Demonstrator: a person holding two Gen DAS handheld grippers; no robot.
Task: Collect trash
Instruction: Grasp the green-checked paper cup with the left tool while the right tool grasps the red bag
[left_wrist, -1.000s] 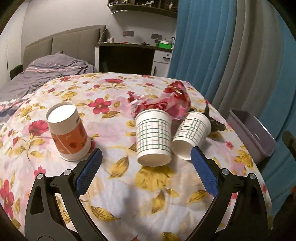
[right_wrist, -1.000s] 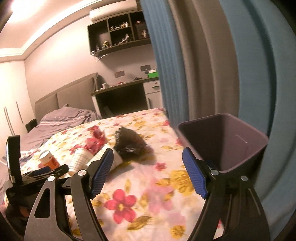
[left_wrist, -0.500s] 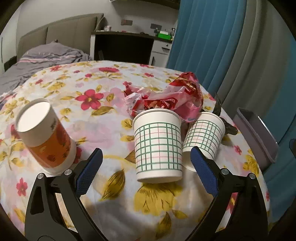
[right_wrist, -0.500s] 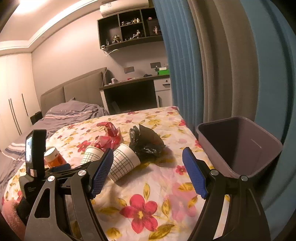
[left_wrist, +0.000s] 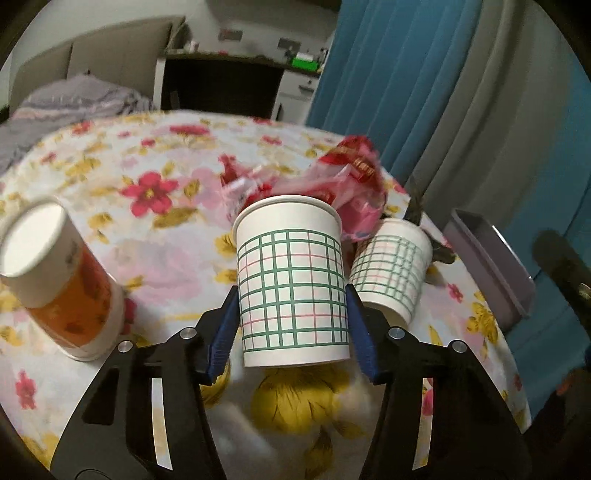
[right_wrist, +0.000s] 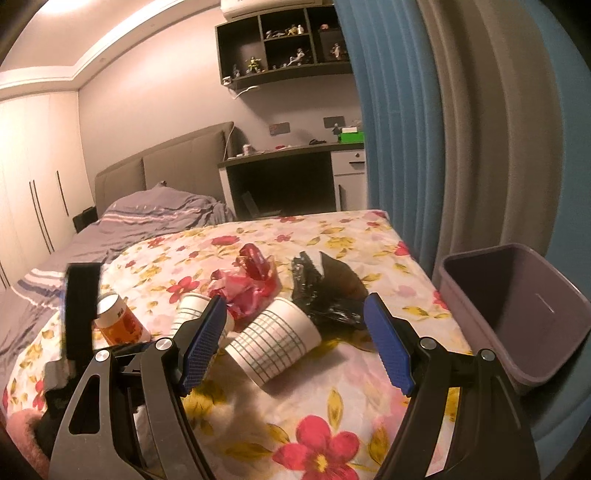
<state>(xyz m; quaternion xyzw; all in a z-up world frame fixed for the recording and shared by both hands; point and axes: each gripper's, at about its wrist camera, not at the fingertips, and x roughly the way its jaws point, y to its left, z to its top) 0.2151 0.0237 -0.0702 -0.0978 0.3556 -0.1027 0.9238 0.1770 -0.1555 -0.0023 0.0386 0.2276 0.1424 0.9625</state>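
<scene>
My left gripper (left_wrist: 291, 328) is shut on an upside-down white paper cup with a green grid (left_wrist: 291, 280); its blue pads press both sides. A second grid cup (left_wrist: 391, 266) lies tilted just right of it, also in the right wrist view (right_wrist: 273, 343). Behind them lie a crumpled red wrapper (left_wrist: 332, 184) and a black plastic bag (right_wrist: 328, 291). An orange cup (left_wrist: 59, 288) stands upside down at the left. My right gripper (right_wrist: 295, 343) is open above the bed, around nothing. The purple bin (right_wrist: 517, 310) stands at the bed's right edge.
Everything lies on a floral bedspread (left_wrist: 155, 243). Blue and grey curtains (right_wrist: 461, 129) hang at the right behind the bin. A desk (right_wrist: 288, 181) and a headboard stand at the far end. The left gripper's body (right_wrist: 81, 332) shows at the left of the right wrist view.
My left gripper moved forward around the nearer grid cup and closed on it. My right gripper swung left, bringing the cups and wrapper into view.
</scene>
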